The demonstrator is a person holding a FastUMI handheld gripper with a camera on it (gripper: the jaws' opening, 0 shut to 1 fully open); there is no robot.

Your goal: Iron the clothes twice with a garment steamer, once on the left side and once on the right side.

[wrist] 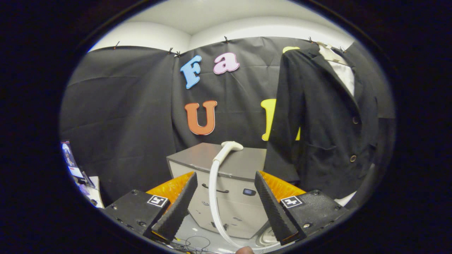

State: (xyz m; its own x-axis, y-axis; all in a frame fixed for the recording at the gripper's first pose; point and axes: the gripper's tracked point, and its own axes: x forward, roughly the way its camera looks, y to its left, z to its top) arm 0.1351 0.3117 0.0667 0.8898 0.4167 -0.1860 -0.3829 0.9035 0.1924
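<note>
A black jacket (328,120) with a white shirt inside hangs upright to the right, beyond my fingers. The white steamer head (231,145) rests on top of a grey cabinet (243,164) straight ahead, and its white hose (213,190) drops down in front of the cabinet, passing through the gap between my fingers further off. My gripper (226,201) is open, with nothing held between the two black ribbed fingers (176,208). The steamer head lies beyond the fingertips, apart from them.
The grey cabinet has a dark handle (215,189) and a small dark panel (249,192) on its front. Thin cables (192,243) lie on the floor below. Some items and a screen (70,160) sit at the far left.
</note>
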